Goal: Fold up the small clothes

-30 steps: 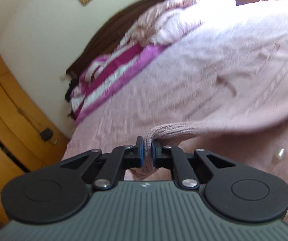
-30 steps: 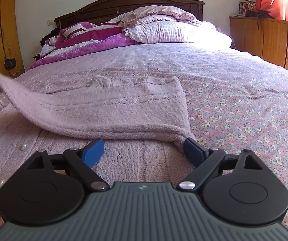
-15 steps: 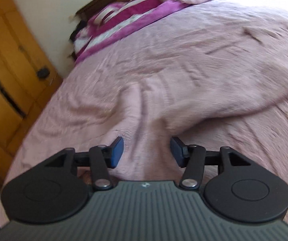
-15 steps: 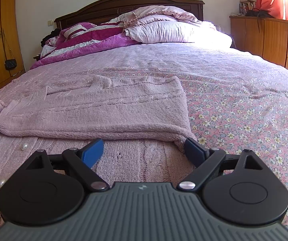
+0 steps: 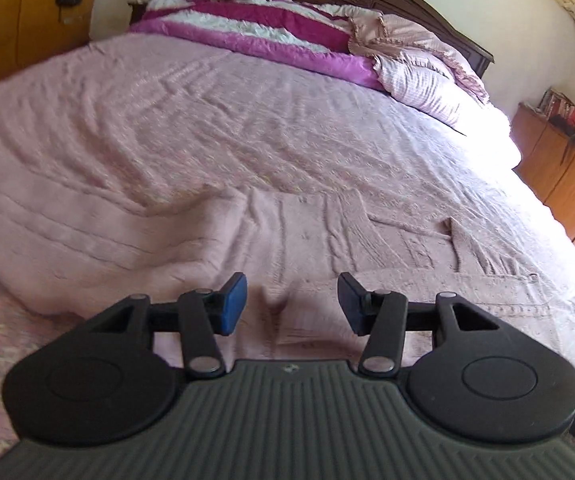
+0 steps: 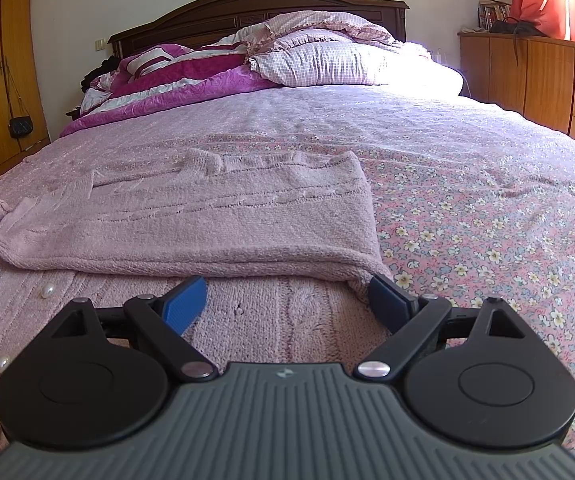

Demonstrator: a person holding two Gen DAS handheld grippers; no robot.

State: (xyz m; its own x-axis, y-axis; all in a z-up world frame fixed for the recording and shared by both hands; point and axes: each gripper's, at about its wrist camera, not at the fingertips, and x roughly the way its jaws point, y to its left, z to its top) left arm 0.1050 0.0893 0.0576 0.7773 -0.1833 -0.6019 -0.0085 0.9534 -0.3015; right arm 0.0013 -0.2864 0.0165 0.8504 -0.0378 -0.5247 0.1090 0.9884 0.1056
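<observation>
The right gripper [image 6: 285,302] is hovering with its jaws spread wide and nothing between them, its blue pads [image 6: 185,304] sitting just above the pink knitted cardigan [image 6: 215,216]. Directly ahead of those jaws, the cardigan's folded-over part is lying across its lower layer, and the fold's corner is resting just beside the right-hand pad. Pearl buttons [image 6: 47,290] are showing to the left of the jaws on the lower layer. The left gripper [image 5: 291,302] is likewise holding its jaws apart and empty, low over the cardigan [image 5: 327,240], which is stretching ahead and to the right. Beyond both jaws, the floral bedspread [image 6: 467,208] is running toward the checked pillow [image 6: 327,64], the magenta blanket [image 6: 175,80] and the dark headboard [image 6: 255,4].
</observation>
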